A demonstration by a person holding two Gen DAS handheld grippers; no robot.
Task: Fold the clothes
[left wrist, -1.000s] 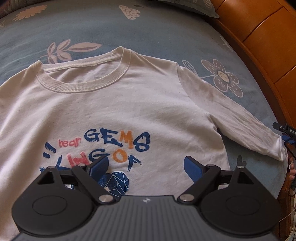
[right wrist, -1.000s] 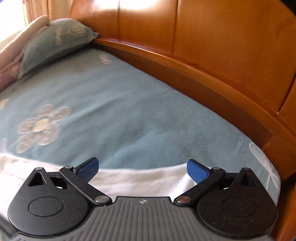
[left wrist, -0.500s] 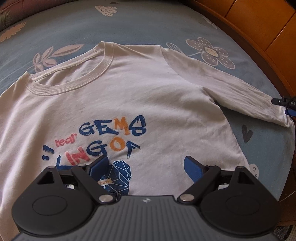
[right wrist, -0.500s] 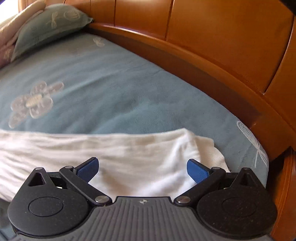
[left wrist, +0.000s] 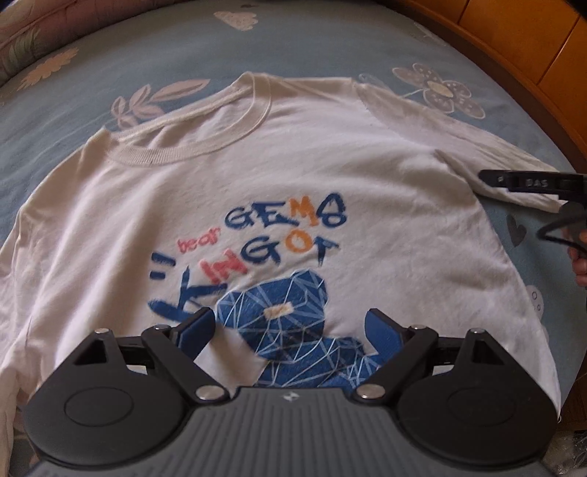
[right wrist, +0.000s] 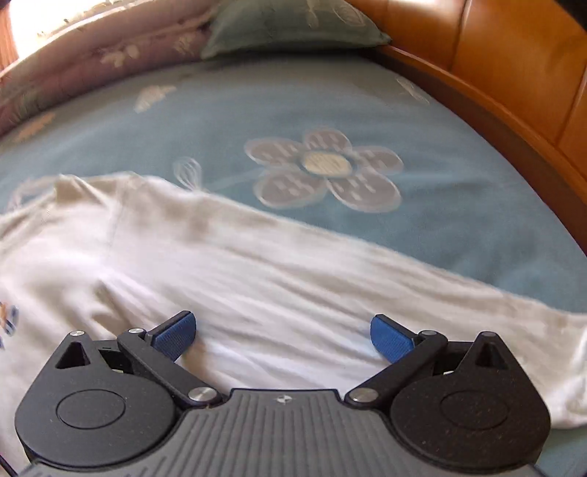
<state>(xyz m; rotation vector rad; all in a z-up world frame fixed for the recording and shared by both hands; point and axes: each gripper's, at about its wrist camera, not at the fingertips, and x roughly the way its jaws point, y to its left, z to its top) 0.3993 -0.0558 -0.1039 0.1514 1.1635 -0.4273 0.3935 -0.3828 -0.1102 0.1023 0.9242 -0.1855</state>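
Left wrist camera looks steeply down, close over the shirt (left wrist: 293, 176) chest; right wrist camera hangs low over its sleeve (right wrist: 293, 279) (both share that sleeve).

A blue bedsheet (right wrist: 458, 190) covers the bed, printed with pale motifs: a large five-petalled flower (right wrist: 323, 168) in the right wrist view, a leafy sprig (left wrist: 154, 97) and a small cloud shape (left wrist: 234, 19) in the left wrist view, and a dark heart (left wrist: 516, 229) near the right edge. A curved wooden bed frame (right wrist: 513, 110) of glossy orange-brown panels runs along the sheet's far right side. At the head lie a teal pillow (right wrist: 293, 25) and, beside it, a mauve flowered quilt (right wrist: 95, 69).
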